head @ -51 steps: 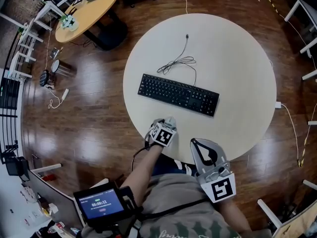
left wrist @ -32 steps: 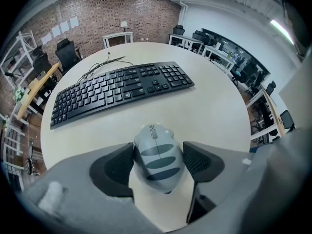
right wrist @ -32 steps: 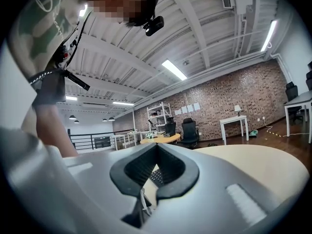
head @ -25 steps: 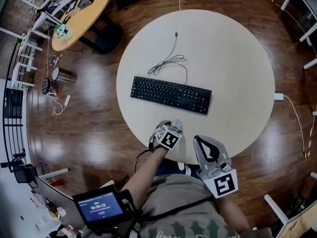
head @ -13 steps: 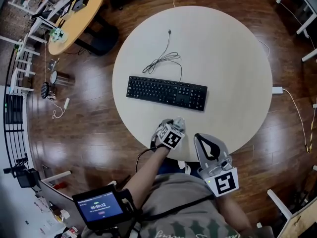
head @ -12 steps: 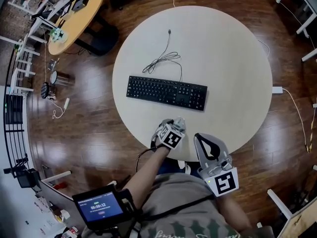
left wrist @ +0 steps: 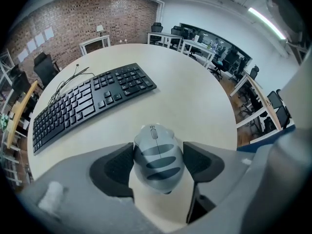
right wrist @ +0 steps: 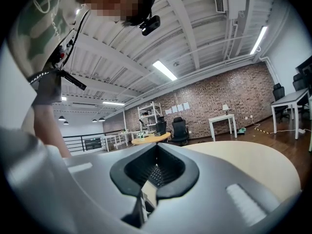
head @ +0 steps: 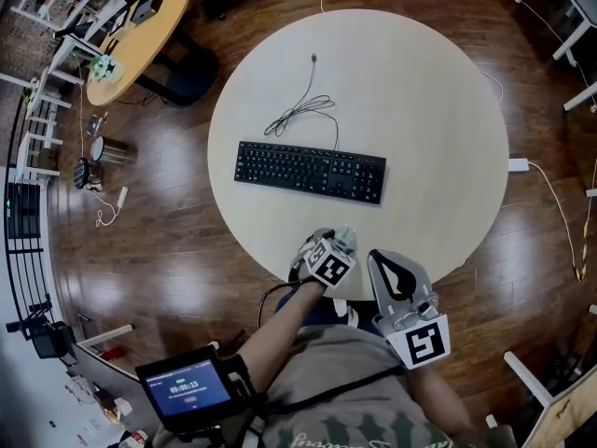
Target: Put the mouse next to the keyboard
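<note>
Checking the left gripper [head: 341,241] first: what has it got? (obs. 1)
Jaws part-way closed, pads pressing both flanks of the grey striped mouse [left wrist: 157,157]. Mouse is held over the near rim of the round table [head: 420,110], well apart from the keyboard [head: 310,171]. (obs. 2)
Right gripper [head: 390,273]? (obs. 1)
Jaws together, nothing between them. It hangs off the near rim, just beside the left one. (obs. 2)
Step? (obs. 1)
Transport, I judge; placing not yet done. Next move calls for reaching forward, setting the mouse flat just beside the keyboard's right end, clear of the keyboard cable [head: 303,112] behind it, then opening. (obs. 2)
Surface, room? (obs. 1)
Pale matte tabletop. Dark glossy wood floor [head: 168,213], a smaller round table [head: 140,26] far left, brick wall [left wrist: 83,18], ceiling strip lights [right wrist: 165,70]. (obs. 2)
</note>
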### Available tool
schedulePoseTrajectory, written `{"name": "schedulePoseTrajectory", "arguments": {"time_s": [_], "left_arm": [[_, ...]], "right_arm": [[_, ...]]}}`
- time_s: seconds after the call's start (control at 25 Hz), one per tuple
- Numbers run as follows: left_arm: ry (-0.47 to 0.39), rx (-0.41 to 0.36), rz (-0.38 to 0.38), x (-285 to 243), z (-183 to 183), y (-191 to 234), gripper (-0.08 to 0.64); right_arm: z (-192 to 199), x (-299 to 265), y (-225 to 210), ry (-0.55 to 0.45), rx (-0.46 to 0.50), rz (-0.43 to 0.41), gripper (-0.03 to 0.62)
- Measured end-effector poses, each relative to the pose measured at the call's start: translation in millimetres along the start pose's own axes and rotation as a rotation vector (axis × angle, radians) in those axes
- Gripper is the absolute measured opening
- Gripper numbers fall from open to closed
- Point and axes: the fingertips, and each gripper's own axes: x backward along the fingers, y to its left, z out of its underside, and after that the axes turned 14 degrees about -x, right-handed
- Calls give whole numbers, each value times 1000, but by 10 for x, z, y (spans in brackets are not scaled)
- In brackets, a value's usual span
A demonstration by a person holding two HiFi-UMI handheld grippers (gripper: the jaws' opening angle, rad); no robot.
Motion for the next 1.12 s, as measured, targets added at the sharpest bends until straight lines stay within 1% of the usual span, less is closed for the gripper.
{"name": "schedulePoseTrajectory", "arguments": {"time_s": [0.4, 0.56, 0.64, 0.72, 0.88, 1.0, 1.12], "left_arm": [[-29, -26, 27, -35, -19, -167, 328], [-45, -68, 37, -21, -14, -213, 328], [-52, -88, 50, 2, 19, -236, 328], [-57, -101, 65, 16, 65, -265, 328], [-70, -101, 92, 27, 134, -267, 328], [-79, -114, 116, 43, 146, -343, 328], [-85, -144, 113, 59, 131, -352, 328]], "right_arm": [[48, 114, -85, -6, 25, 89, 5], [81, 154, -63, -12, 55, 133, 5], [94, 144, 1, -18, 74, 151, 5], [125, 126, 94, -14, 69, 171, 5], [215, 64, 290, 2, 64, 191, 5], [235, 61, 406, 30, 117, 191, 5], [167, 69, 448, 23, 151, 202, 5]]}}
